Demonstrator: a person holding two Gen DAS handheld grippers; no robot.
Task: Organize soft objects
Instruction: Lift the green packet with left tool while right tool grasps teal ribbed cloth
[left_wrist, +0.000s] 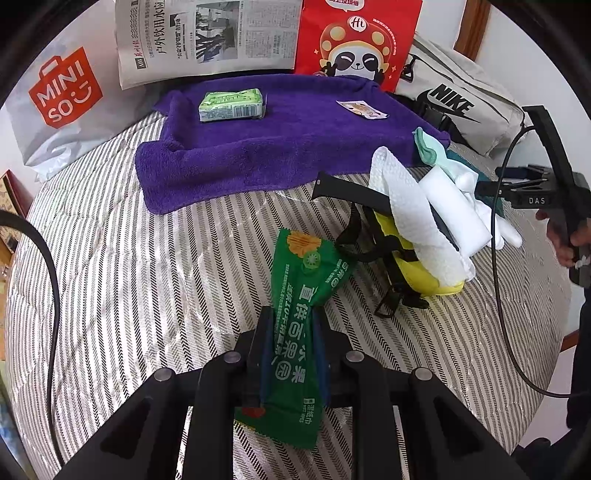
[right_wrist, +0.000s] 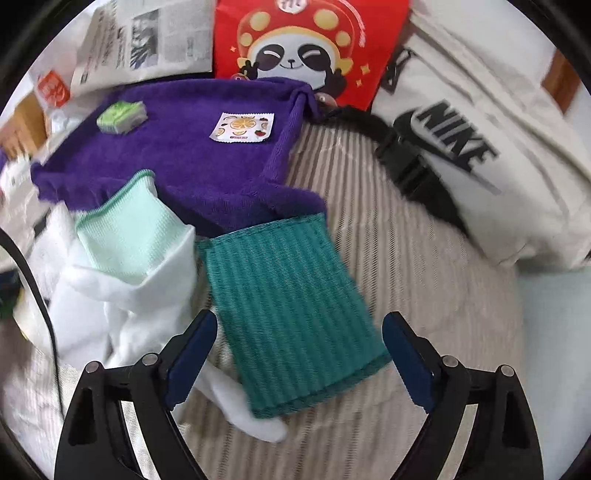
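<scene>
My left gripper (left_wrist: 291, 325) is shut on a green wet-wipe packet (left_wrist: 299, 317) and holds it above the striped bed cover. A purple towel (left_wrist: 280, 147) lies at the back with a green tissue pack (left_wrist: 232, 104) and a small fruit-print sachet (left_wrist: 362, 109) on it. My right gripper (right_wrist: 299, 350) is open, its fingers either side of a dark teal cloth (right_wrist: 291, 306). A mint cloth (right_wrist: 125, 236) and white gloves (right_wrist: 140, 314) lie to its left. The right gripper also shows in the left wrist view (left_wrist: 491, 186), by a pile of white paper towel (left_wrist: 417, 218) and a yellow pouch (left_wrist: 424, 273).
A Miniso bag (left_wrist: 62, 107), newspaper (left_wrist: 207, 37), a red panda bag (left_wrist: 354, 40) and a white Nike bag (right_wrist: 491, 147) with black strap line the back. A black cable (left_wrist: 48, 280) runs along the left. The striped bed cover (left_wrist: 147, 280) lies under everything.
</scene>
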